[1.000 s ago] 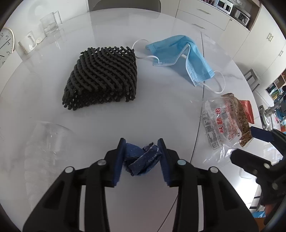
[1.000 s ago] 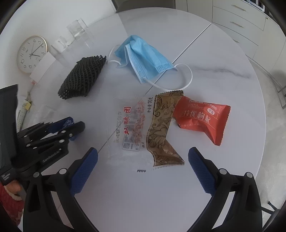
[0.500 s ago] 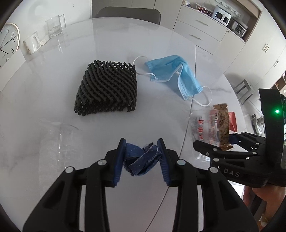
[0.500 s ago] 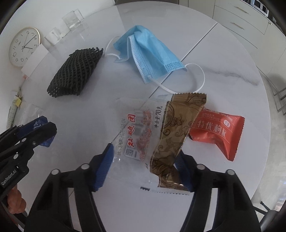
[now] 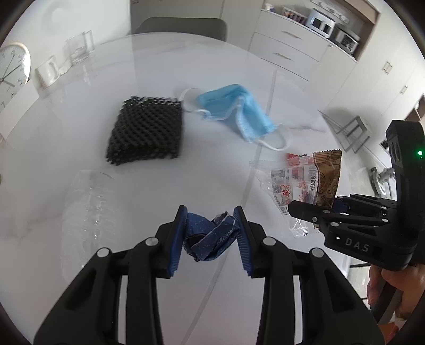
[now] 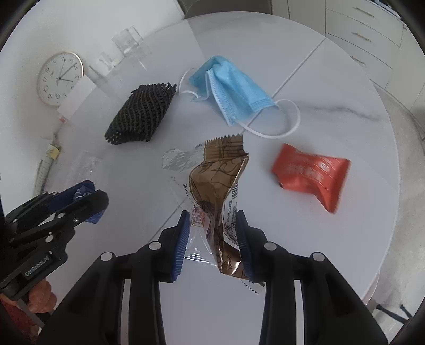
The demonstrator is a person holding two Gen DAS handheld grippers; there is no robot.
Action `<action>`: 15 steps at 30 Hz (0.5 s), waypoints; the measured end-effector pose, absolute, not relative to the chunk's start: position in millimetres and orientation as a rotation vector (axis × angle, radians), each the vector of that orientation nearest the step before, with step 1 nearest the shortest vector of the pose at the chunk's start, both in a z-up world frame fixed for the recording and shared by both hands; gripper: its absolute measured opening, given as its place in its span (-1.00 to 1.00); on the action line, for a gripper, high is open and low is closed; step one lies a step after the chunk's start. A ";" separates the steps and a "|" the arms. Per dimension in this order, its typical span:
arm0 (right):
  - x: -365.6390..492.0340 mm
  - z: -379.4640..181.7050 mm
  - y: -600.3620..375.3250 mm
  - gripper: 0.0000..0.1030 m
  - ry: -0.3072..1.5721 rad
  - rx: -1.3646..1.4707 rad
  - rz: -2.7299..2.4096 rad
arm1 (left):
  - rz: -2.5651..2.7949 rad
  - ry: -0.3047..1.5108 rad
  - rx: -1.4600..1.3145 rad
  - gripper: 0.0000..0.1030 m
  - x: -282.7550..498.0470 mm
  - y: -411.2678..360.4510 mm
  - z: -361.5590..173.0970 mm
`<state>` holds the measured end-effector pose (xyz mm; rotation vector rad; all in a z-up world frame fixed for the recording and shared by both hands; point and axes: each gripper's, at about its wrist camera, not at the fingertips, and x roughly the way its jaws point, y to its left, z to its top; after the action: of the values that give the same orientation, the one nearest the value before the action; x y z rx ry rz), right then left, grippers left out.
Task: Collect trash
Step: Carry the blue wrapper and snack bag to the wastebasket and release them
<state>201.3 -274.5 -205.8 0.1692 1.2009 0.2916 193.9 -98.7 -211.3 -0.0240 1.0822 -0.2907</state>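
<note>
My left gripper (image 5: 209, 236) is shut on a crumpled dark blue wrapper (image 5: 209, 238) and holds it above the white round table (image 5: 148, 79). My right gripper (image 6: 213, 233) is shut on a clear and brown snack wrapper (image 6: 215, 180), lifted off the table; the wrapper also shows in the left wrist view (image 5: 305, 180). A red snack packet (image 6: 310, 177), a blue face mask (image 6: 233, 93) and a black foam net (image 6: 140, 116) lie on the table. The mask (image 5: 236, 111) and net (image 5: 148, 132) lie ahead of my left gripper.
A clear plastic bag (image 5: 85, 201) lies at the left, near my left gripper. Glasses (image 6: 127, 42) and a wall clock (image 6: 59, 78) stand at the far left edge. Cabinets (image 5: 292, 45) and a chair (image 5: 178, 25) are beyond the table.
My right gripper came down over the clear and brown wrapper, shut on it and lifted it. My left gripper, still holding the blue wrapper, has risen and pulled back.
</note>
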 end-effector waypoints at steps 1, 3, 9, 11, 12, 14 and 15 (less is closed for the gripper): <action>192.9 -200.3 -283.5 -0.31 1.194 0.170 0.285 | -0.310 1.079 -0.020 -0.31 189.2 -108.8 -207.1; 180.3 -192.4 -299.6 -0.31 1.188 0.170 0.269 | -0.344 1.074 -0.013 -0.31 181.3 -126.3 -201.5; 123.1 -172.5 -388.3 -0.31 1.175 0.204 0.159 | -0.506 1.082 0.035 -0.31 146.8 -211.1 -187.4; 104.8 -170.7 -422.7 -0.31 1.172 0.227 0.111 | -0.572 1.091 0.051 -0.31 132.2 -245.8 -184.8; 93.8 -170.5 -443.2 -0.31 1.169 0.239 0.084 | -0.599 1.100 0.056 -0.30 126.0 -262.7 -184.9; 79.2 -170.8 -471.3 -0.31 1.162 0.261 0.052 | -0.657 1.122 0.062 -0.30 115.4 -294.2 -187.1; 72.5 -170.7 -483.4 -0.30 1.156 0.275 0.038 | -0.682 1.133 0.063 -0.30 110.5 -307.6 -189.2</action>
<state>72.5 -483.4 -170.7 0.2750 1.1557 0.0380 110.5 -307.6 -189.2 0.0634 1.1335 -0.6823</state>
